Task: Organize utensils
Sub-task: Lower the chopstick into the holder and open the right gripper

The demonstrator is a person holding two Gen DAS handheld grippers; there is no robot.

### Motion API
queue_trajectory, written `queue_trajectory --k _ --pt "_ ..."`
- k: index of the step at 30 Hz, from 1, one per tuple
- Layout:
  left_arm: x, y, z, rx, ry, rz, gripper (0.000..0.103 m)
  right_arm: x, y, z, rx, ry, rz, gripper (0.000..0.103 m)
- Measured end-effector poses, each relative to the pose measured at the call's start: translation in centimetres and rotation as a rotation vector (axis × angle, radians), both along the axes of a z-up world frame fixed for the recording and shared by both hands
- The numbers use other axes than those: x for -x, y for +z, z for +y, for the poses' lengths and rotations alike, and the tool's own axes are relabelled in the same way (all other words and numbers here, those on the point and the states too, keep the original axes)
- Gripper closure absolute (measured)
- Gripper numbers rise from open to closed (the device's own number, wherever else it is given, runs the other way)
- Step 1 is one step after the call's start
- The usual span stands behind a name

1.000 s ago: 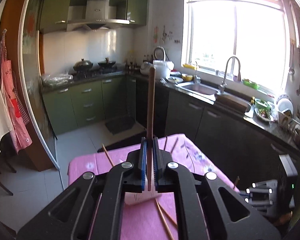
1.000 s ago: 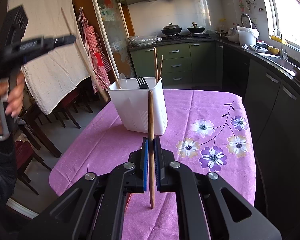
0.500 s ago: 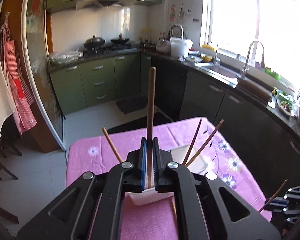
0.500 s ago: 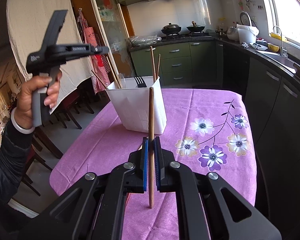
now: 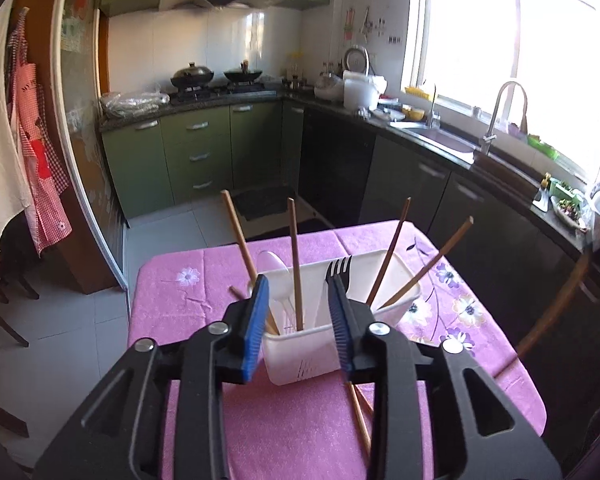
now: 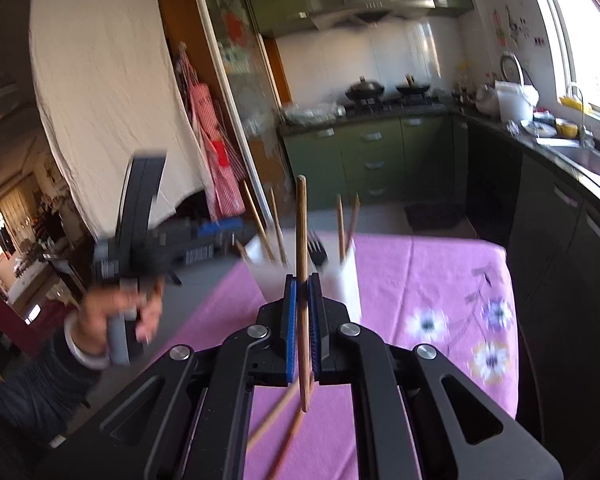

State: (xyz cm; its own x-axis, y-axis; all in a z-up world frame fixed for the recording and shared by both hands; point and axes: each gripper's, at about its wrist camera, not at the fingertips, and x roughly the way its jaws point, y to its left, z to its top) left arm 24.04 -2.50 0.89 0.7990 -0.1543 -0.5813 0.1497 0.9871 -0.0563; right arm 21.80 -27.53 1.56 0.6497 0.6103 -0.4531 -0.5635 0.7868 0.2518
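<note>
Left wrist view: the left gripper (image 5: 298,312), jaws just having been opening, is hanging released over the white utensil holder (image 5: 320,356) on the pink tablecloth (image 5: 300,432); a freed chopstick (image 5: 295,264) is standing inside beside a black fork (image 5: 337,270).

Right wrist view: the right gripper (image 6: 302,300) is clenching an upright chopstick (image 6: 302,240), with loose chopsticks (image 6: 276,416) lying below.

Right wrist view is smearing with motion: the left claw (image 6: 236,236) and the hand (image 6: 120,316) gripping it are blurring, white holder (image 6: 348,280) edges going soft. Loose chopsticks (image 6: 276,420) near the desk (image 6: 420,272) front edge are streaking, count unclear. In the left view, the holder's (image 5: 380,276) near wall is hiding the stick (image 5: 296,264) bottoms, and the desk's (image 5: 204,292) near edge is being covered by the claw body.
</note>
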Motion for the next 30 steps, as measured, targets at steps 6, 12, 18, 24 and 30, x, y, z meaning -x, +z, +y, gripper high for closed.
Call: queue_trajectory --k 6,12,18,24,30 --pt "4.3 -0.6 1.3 0.007 -0.004 -0.017 0.067 -3.2 7.2 1.8 -0.114 -0.025 -0.134 0.096" --pt "6.2 -3.1 2.5 0.009 -0.013 0.054 0.067 -8.4 7.8 4.7 -0.082 -0.098 -0.122 0.096" --pt "6.3 -5.3 3.1 0.022 -0.010 0.112 0.067 -11.5 3.2 7.8 0.026 -0.117 -0.038 0.096" --pt "5.6 -6.8 1.8 0.031 -0.039 0.175 0.060 -11.9 1.5 8.6 0.079 -0.113 -0.025 0.087" --pt "4.2 -9.7 -1.4 0.030 -0.087 0.281 0.060 -4.8 4.1 5.4 0.035 -0.110 -0.174 0.076"
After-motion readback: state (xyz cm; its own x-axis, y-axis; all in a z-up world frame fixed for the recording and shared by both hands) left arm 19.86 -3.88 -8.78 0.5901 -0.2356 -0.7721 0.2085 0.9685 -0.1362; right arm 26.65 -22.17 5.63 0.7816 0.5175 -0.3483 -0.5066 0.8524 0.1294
